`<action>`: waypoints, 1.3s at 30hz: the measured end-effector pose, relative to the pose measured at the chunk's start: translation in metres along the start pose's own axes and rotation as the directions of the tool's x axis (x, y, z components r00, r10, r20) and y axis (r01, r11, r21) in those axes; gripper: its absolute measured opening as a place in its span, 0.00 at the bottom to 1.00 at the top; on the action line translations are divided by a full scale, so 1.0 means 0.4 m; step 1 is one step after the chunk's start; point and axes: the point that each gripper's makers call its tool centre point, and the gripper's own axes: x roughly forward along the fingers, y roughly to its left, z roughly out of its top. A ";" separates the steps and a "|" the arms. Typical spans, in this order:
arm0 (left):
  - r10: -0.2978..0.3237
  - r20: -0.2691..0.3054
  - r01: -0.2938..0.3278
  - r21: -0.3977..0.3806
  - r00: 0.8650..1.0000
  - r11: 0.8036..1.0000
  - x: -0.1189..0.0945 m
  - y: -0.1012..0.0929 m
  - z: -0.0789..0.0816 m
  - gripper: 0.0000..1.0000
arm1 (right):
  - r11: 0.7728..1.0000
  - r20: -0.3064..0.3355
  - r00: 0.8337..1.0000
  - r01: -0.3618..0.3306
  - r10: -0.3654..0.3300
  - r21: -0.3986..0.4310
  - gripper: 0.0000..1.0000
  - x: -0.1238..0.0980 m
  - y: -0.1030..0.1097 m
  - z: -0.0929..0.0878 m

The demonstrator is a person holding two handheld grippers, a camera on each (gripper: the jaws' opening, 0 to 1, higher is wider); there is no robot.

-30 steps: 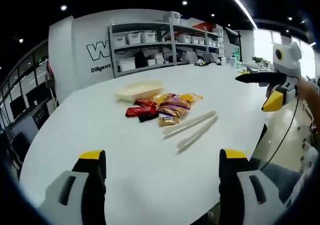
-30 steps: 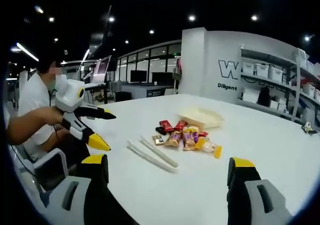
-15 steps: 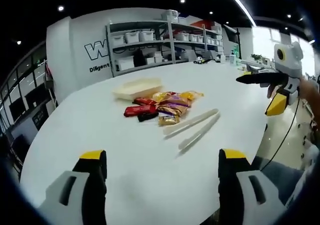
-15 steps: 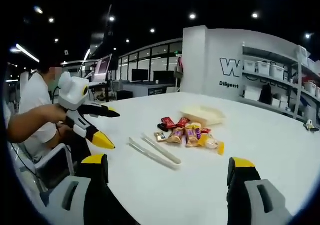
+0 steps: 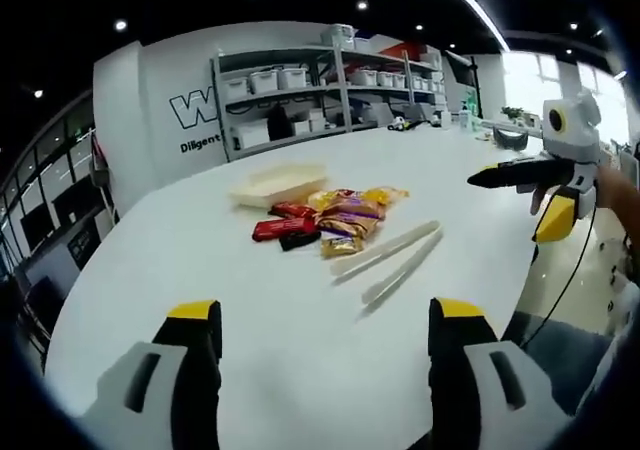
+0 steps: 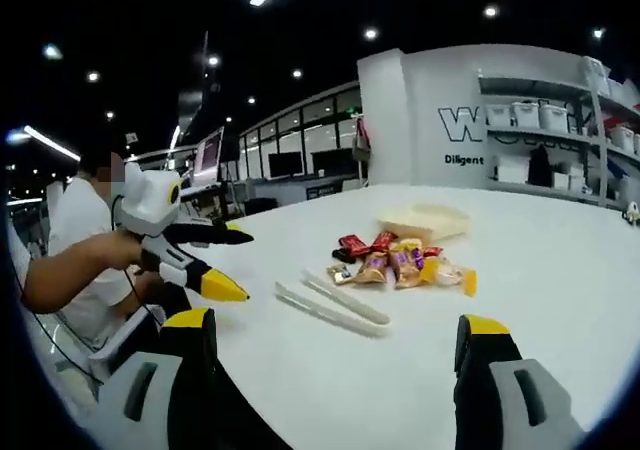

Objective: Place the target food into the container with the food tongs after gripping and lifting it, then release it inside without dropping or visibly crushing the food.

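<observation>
A pile of wrapped snack packets (image 5: pixel 325 220) (image 6: pixel 400 262) lies mid-table on the white table (image 5: pixel 250 300). Just behind it sits a shallow cream container (image 5: pixel 280 182) (image 6: pixel 425 220). A pair of pale food tongs (image 5: pixel 390 255) (image 6: pixel 335 305) lies flat on the near side of the pile. My left gripper (image 5: pixel 325 315) hovers open over the table's near part, holding nothing. My right gripper (image 6: pixel 335 325) is open too, with nothing between its jaws. Each gripper appears in the other's view, held in a hand off the table edge: right gripper (image 5: pixel 515 202), left gripper (image 6: pixel 238 263).
The table's rounded edge (image 5: pixel 520 270) curves close to the tongs. A person (image 6: pixel 70 260) sits beside the table. Metal shelving with white bins (image 5: pixel 300 95) stands against the far wall.
Both views have shifted a little with the hands. The two grippers have drifted slightly toward the table. Snacks, tongs and container lie as before.
</observation>
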 end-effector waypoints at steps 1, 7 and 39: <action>-0.002 0.000 0.002 0.002 1.000 1.000 0.001 -0.001 0.000 0.83 | 1.000 -0.009 1.000 0.002 -0.002 -0.009 0.99 0.003 -0.001 -0.005; -0.071 -0.004 0.071 -0.030 0.997 0.997 0.007 -0.028 -0.004 0.76 | 1.000 -0.016 1.000 0.000 0.000 0.004 0.99 0.011 -0.006 -0.015; -0.263 -0.054 0.265 0.047 0.963 0.963 0.074 -0.101 -0.024 0.26 | 0.996 -0.074 0.994 -0.085 0.084 -0.019 0.73 0.047 0.025 -0.034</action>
